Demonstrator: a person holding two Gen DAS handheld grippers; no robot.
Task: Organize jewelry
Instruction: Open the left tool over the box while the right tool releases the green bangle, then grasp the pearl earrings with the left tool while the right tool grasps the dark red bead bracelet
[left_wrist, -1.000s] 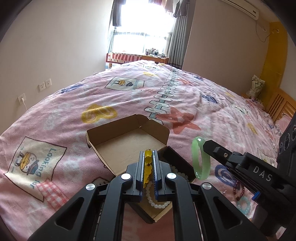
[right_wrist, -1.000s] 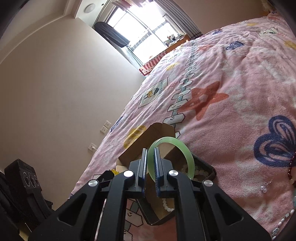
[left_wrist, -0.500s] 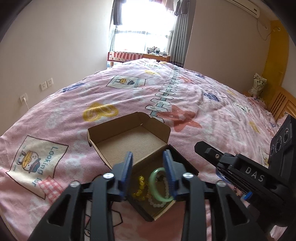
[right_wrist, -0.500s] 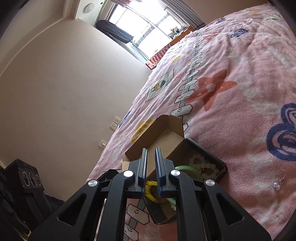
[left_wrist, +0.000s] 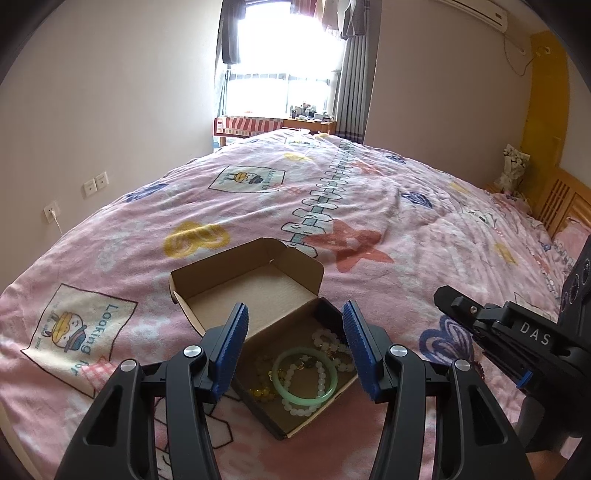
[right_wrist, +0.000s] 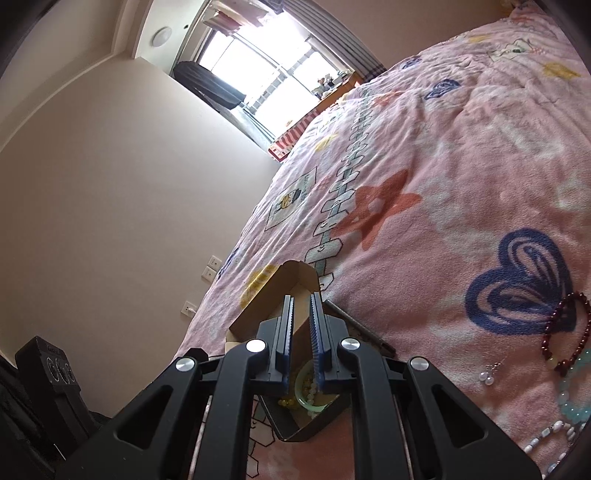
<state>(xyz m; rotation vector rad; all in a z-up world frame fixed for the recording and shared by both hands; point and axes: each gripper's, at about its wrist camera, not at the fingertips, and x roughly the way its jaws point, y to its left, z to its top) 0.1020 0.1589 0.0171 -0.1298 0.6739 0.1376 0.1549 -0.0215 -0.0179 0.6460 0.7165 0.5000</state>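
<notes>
1. Since a second ago both bracelets have left the claws: the yellow bead bracelet (left_wrist: 263, 392) that the left gripper (left_wrist: 295, 345) was pinching and the green jade bangle (left_wrist: 306, 376) that the right gripper (right_wrist: 301, 338) carried now lie in the cardboard box (left_wrist: 295, 424), and the left jaws have gone from clamped to wide.
2. Left gripper: spread wide and empty, hovering just above the near part of the box, with the bangle lying flat below and between its fingers.
3. Right gripper: jaws narrow, with a slim gap and nothing between them; it sits to the right of the box, its tips above the box's right edge.
4. Inside the box the bangle rests on white bead strands (left_wrist: 325, 339), the yellow beads just to its left. The open lid (left_wrist: 236, 273) lies back on the pink blanket (left_wrist: 406, 206).
5. Loose pieces remain on the blanket, to the right of the right gripper: a dark red bead bracelet (right_wrist: 569, 332), a turquoise bead bracelet (right_wrist: 570, 402), pearl earrings (right_wrist: 489, 371) and a white bead strand (right_wrist: 546, 437).
6. Judgement: the right gripper is nearer these, so the next pick is likely its own. It would swing away from the box toward the red bracelet, whose loop runs roughly up and down in the right wrist view, and the jaws must widen first.
</notes>
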